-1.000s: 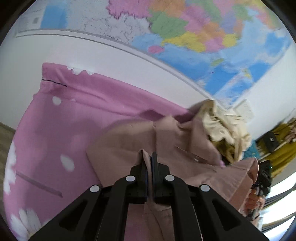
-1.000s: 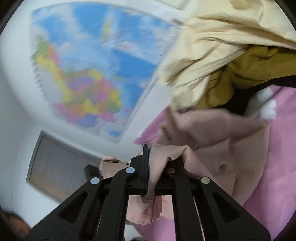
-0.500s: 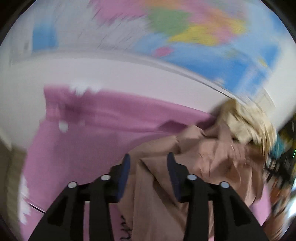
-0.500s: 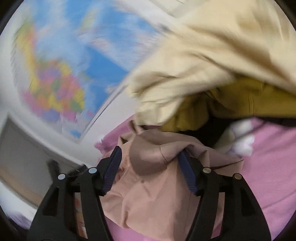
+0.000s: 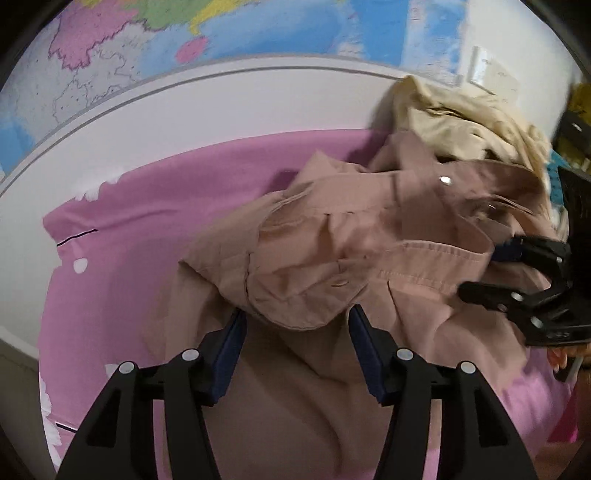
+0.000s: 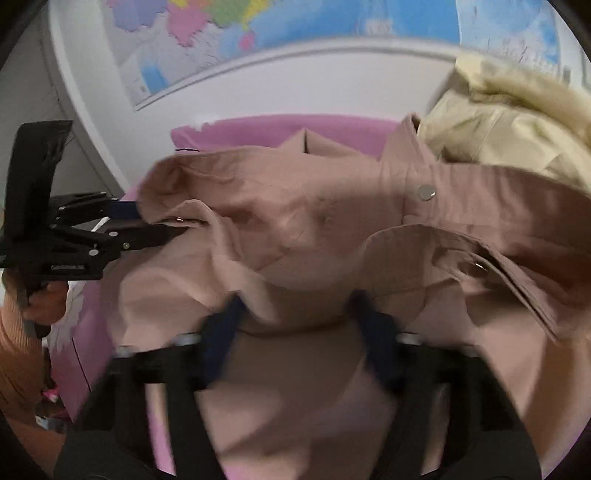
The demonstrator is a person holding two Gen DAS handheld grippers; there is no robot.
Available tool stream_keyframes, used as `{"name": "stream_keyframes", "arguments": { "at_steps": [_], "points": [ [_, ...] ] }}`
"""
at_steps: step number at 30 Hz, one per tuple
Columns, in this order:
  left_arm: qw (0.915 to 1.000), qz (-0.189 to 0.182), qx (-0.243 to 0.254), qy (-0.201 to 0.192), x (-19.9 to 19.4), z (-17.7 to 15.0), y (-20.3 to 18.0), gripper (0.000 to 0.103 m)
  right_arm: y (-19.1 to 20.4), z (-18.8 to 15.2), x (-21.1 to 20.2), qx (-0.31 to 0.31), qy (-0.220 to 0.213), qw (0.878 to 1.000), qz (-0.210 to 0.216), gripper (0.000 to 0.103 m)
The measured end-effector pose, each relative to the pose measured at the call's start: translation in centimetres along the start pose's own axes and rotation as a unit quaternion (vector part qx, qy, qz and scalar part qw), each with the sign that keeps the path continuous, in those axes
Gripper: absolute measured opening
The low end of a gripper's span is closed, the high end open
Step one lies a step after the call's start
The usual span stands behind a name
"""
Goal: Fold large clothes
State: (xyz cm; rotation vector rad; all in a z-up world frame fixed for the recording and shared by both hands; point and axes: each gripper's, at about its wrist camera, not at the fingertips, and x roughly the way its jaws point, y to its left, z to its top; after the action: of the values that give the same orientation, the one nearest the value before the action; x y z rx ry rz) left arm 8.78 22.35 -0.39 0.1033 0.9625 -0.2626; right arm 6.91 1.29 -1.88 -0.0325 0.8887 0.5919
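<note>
Left fingers point(image 5: 231, 343): spread and opening; a rounded fold of cloth hangs between the blue pads, which do not press on it
Left gripper point(image 5: 295, 345): pointed down over the garment's near half; seen from the right wrist view as a black tool at the cloth's left edge
Right fingers point(image 6: 221, 338): blurred, apart and closing; cloth lies between them, but no pinch shows yet
Right gripper point(image 6: 299, 332): aimed down at the garment's other side; a hand point(image 6: 44, 299) holds the opposite tool at the frame's edge
Shirt point(image 5: 369, 243): tan, buttoned, collared; heaped in loose folds on the pink sheet point(image 5: 147, 206), its far end touching the cream garment point(image 5: 461, 122)
Handling: likely light, limp and thin; it should sag and slide out of a shallow pinch; buttons are hard spots to avoid
Where to grip: judged best at a stitched edge, the placket or collar seam, one gripper to each side, so the cloth spreads flat
Backdrop: wall map point(image 5: 258, 26) above the bed
</note>
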Motion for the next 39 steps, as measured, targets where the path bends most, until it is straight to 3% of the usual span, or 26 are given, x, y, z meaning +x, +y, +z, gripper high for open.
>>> {"name": "stream_keyframes", "arguments": {
  "at_steps": [2,7,10,12,14,16,18,21,24,28,32,34,35,36,37,38,39],
  "points": [
    [0.9999,0.000,-0.014,-0.004,0.1,0.5,0.7,0.055,-0.5,0.9,0.1,0.009,-0.006,1.000,0.003,0.008],
    [0.9974,0.008,-0.058,-0.042,-1.2,1.7,3.0,0.055,-2.5,4.8,-2.6,0.031,-0.090,0.995,-0.009,0.007],
    [0.9961,0.032,-0.068,-0.045,-1.3,1.4,4.3,0.058,-3.3,5.9,0.3,0.034,-0.049,0.998,-0.020,0.007],
    [0.9961,0.033,-0.074,-0.033,-0.7,1.0,4.9,0.060,-3.4,5.7,2.8,0.028,-0.009,0.999,-0.035,0.018],
    [0.9963,0.034,-0.077,-0.015,0.0,0.3,5.4,0.061,-3.4,5.4,3.1,0.027,0.003,0.999,-0.030,0.024],
    [0.9964,0.019,-0.082,-0.008,0.0,-0.7,6.2,0.063,-3.2,4.7,0.9,0.015,-0.014,0.999,-0.025,0.038],
    [0.9963,0.006,-0.084,-0.019,-0.8,-1.5,6.5,0.067,-2.9,3.2,-3.8,-0.004,-0.076,0.997,-0.019,0.061],
    [0.9949,-0.017,-0.084,-0.052,-3.0,-3.4,7.3,0.079,-4.0,-0.4,-10.1,0.002,-0.130,0.991,-0.017,0.069],
    [0.9955,-0.026,-0.065,-0.063,-4.0,-5.1,6.9,0.082,-6.2,-5.1,-13.6,0.036,-0.139,0.989,-0.047,0.078],
    [0.9971,-0.030,-0.044,-0.055,-3.5,-6.6,5.8,0.088,-9.2,-10.8,-13.9,0.091,-0.102,0.989,-0.049,0.082],
    [0.9975,-0.022,-0.039,-0.054,-1.3,-6.7,4.8,0.088,-9.9,-12.4,-10.4,0.100,-0.059,0.992,-0.045,0.080],
    [0.9965,-0.042,-0.062,-0.036,0.1,-6.5,4.9,0.069,-10.5,-12.2,-9.4,0.111,-0.063,0.992,-0.015,0.057],
    [0.9958,-0.043,-0.075,-0.030,0.5,-6.4,4.9,0.055,-10.8,-11.9,-9.2,0.120,-0.066,0.991,0.003,0.032],
    [0.9957,-0.036,-0.080,-0.030,0.5,-6.3,4.8,0.033,-10.9,-11.4,-9.0,0.126,-0.065,0.990,0.020,0.013],
    [0.9949,-0.033,-0.090,-0.030,0.1,-6.2,4.9,0.025,-11.0,-10.9,-9.4,0.133,-0.067,0.988,0.038,0.012],
    [0.9922,-0.049,-0.111,-0.030,-0.6,-6.1,5.4,0.012,-10.8,-10.6,-10.3,0.132,-0.075,0.987,0.052,0.010],
    [0.9869,-0.079,-0.137,-0.028,-1.9,-6.1,6.3,0.009,-10.5,-10.3,-12.0,0.127,-0.087,0.985,0.072,0.009]
  ]
}}
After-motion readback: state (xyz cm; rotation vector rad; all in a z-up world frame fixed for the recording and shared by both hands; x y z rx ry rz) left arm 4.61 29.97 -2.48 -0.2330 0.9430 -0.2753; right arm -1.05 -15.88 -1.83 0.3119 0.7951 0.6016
